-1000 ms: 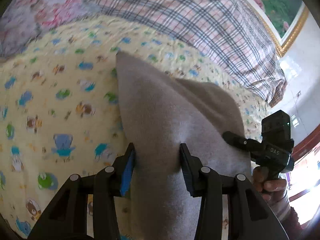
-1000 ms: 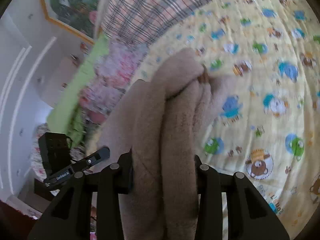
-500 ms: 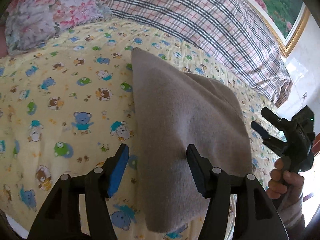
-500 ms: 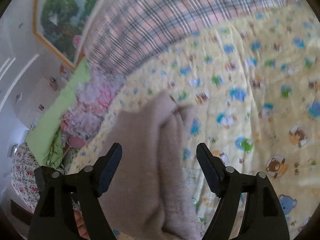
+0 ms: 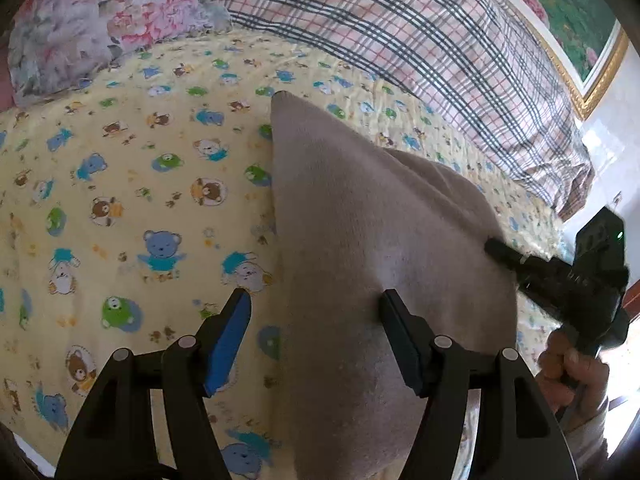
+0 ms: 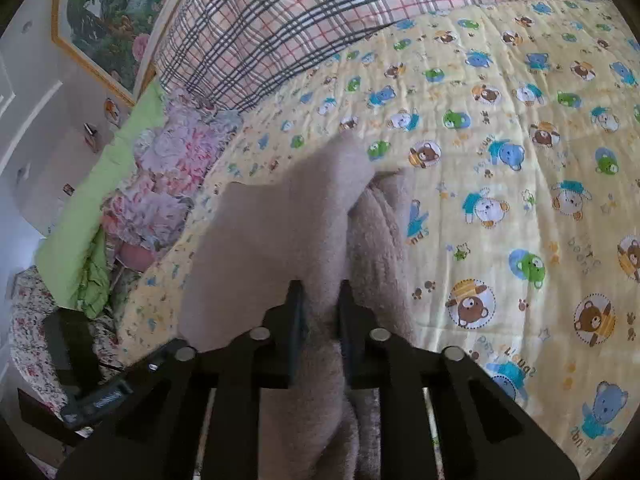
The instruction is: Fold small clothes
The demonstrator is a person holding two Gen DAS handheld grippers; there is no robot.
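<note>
A folded taupe fleece garment point(image 5: 372, 248) lies on a yellow teddy-bear print blanket point(image 5: 132, 200). My left gripper point(image 5: 316, 332) is open, its jaws straddling the garment's left edge near the front. My right gripper point(image 6: 320, 312) is shut on a fold of the same garment point(image 6: 272, 236), whose pile side shows at the right. The right gripper also shows in the left wrist view point(image 5: 560, 276), at the garment's right edge, held by a hand.
A pink-and-grey plaid cover point(image 5: 420, 40) lies across the back of the bed. A floral pillow point(image 5: 100, 28) sits at the far left, with green bedding point(image 6: 108, 184) beyond it. A framed painting point(image 6: 112, 12) hangs on the wall.
My right gripper, open half a second ago, has closed on the garment's fold. My left gripper let go of the garment a second ago and stays open, now lower over its edge.
</note>
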